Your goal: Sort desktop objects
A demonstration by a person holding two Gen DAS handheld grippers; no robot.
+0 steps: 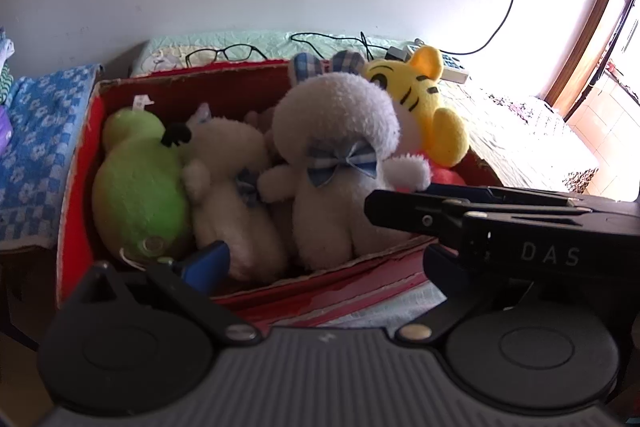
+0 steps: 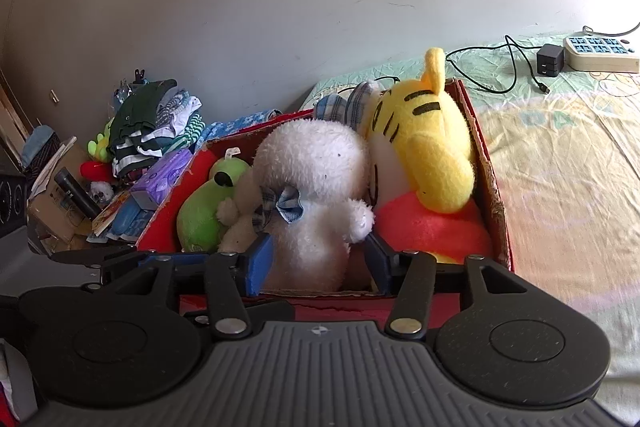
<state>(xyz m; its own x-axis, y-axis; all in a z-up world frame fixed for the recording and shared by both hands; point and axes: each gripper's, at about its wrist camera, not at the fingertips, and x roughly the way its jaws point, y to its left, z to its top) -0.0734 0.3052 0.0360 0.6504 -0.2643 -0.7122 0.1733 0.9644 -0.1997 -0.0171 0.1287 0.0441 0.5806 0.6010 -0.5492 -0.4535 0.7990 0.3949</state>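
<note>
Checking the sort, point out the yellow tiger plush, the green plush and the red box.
yellow tiger plush [image 2: 424, 147]: right wrist view, on its back.
green plush [image 1: 140, 187]: left wrist view, on its body.
red box [image 1: 80, 155]: left wrist view, on its left wall.

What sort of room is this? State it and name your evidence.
Likely a bedroom: a bed with a crumpled sheet, a pile of folded clothes by the wall, and a red box of plush toys.
</note>
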